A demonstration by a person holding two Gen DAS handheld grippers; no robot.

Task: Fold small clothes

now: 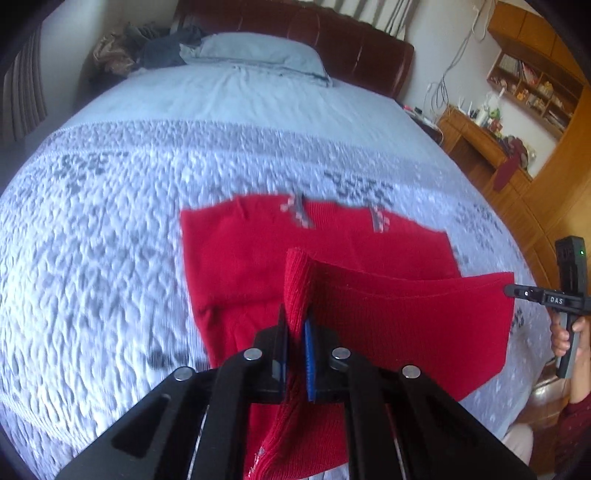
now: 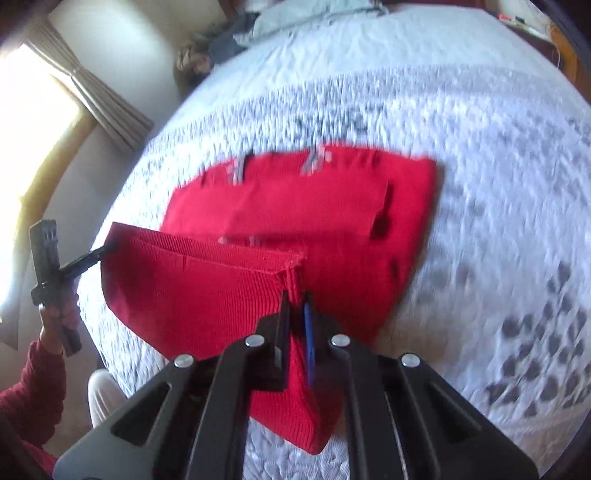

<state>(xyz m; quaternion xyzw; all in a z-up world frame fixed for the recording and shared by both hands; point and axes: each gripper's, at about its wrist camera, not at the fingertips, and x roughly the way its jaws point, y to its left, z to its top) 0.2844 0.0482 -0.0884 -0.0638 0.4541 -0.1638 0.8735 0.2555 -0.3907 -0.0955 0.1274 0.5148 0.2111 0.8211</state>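
Observation:
A red knit garment (image 1: 258, 251) lies on the bed (image 1: 110, 221), its far part flat with two grey-white marks near the far edge. Its near hem (image 1: 406, 317) is lifted off the bed and stretched between both grippers. My left gripper (image 1: 295, 321) is shut on the hem's left corner. My right gripper (image 2: 295, 299) is shut on the hem's right corner; it also shows in the left wrist view (image 1: 511, 290) at the far right. The garment (image 2: 314, 199) and the left gripper (image 2: 107, 249) show in the right wrist view.
The bed has a blue-grey patterned quilt (image 2: 498, 184), a pillow (image 1: 258, 51) and dark clothes (image 1: 166, 48) by the brown headboard (image 1: 332, 33). A wooden desk and shelves (image 1: 517, 110) stand right of the bed. A curtained window (image 2: 44, 110) is at the left.

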